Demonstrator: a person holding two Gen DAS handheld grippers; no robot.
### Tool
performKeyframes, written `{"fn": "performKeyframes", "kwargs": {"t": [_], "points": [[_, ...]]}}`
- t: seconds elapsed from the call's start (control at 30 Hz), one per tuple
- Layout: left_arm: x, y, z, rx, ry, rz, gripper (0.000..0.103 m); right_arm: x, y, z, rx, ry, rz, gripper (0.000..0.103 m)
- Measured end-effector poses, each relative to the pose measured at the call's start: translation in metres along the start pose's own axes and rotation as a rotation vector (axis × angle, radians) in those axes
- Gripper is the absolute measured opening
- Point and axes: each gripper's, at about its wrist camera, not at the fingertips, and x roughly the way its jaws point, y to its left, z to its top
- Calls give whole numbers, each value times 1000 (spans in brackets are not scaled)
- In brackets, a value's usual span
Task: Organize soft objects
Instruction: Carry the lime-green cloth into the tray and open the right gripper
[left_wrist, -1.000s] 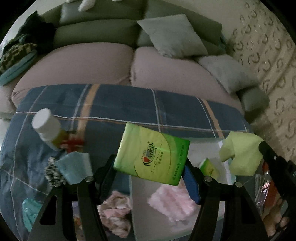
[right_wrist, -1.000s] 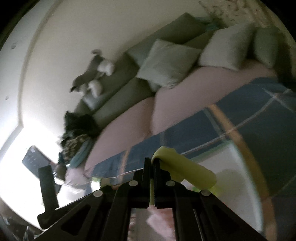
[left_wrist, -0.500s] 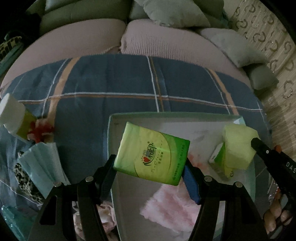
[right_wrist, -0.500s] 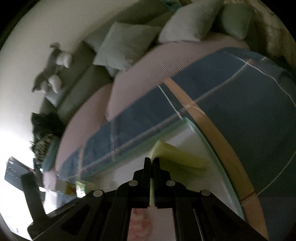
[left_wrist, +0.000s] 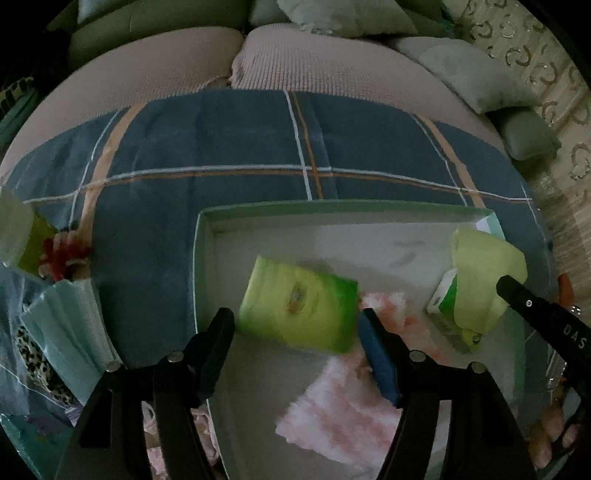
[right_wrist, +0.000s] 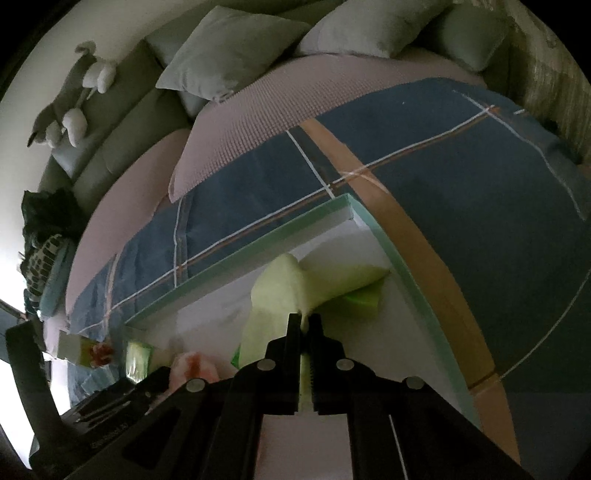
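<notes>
A shallow white box with a green rim (left_wrist: 207, 225) lies on the blue plaid blanket. My left gripper (left_wrist: 297, 325) is open; the green tissue pack (left_wrist: 299, 308) sits blurred between its spread fingers, over the box floor. A pink fluffy cloth (left_wrist: 343, 410) lies in the box below it. My right gripper (right_wrist: 304, 319) is shut on a pale yellow-green cloth (right_wrist: 280, 291), held low over a second green tissue pack (right_wrist: 364, 297) in the box's far right corner. The cloth (left_wrist: 484, 269) and that pack (left_wrist: 445, 308) also show in the left wrist view.
Left of the box lie a blue face mask (left_wrist: 70, 328), a leopard-print item (left_wrist: 33, 354), a red and white scrunchie (left_wrist: 62, 253) and a white-capped bottle (left_wrist: 14, 229). A pink sofa with grey cushions (right_wrist: 229, 51) is behind. A plush toy (right_wrist: 74, 99) lies on the sofa back.
My left gripper opened and the green tissue pack left its grip, dropping toward the box floor. Both grippers moved lower over the box; my right gripper brought the yellow-green cloth down onto the corner pack.
</notes>
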Motion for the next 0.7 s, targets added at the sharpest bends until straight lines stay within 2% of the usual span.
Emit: {"fn": "performKeyframes", "kwargs": {"t": [0.03, 0.17, 0.23, 0.37, 0.47, 0.5, 0.57, 0.63, 0.67, 0.7], "points": [[-4, -1, 1, 6, -15, 4, 81, -3, 2, 0, -8, -8, -5, 6], [-20, 0, 2, 8, -58, 7, 82, -15, 7, 1, -30, -28, -20, 6], [-27, 2, 2, 6, -78, 11, 88, -18, 10, 2, -48, -36, -37, 6], [-41, 11, 3, -1, -122, 28, 89, -22, 15, 2, -74, -44, -70, 22], [-50, 22, 2, -26, -148, 50, 93, -19, 20, 0, -96, -32, -90, 22], [-51, 26, 3, -39, -154, 56, 97, -18, 22, 0, -104, -26, -95, 22], [-54, 36, 2, -65, -165, 61, 98, -17, 25, -2, -121, -17, -109, 22], [-59, 46, -1, -89, -174, 61, 98, -15, 29, -4, -144, -10, -127, 33], [-62, 52, -2, -103, -181, 66, 98, -15, 31, -5, -151, -10, -133, 47], [-64, 57, -3, -116, -188, 71, 98, -15, 34, -6, -167, -10, -140, 54]]}}
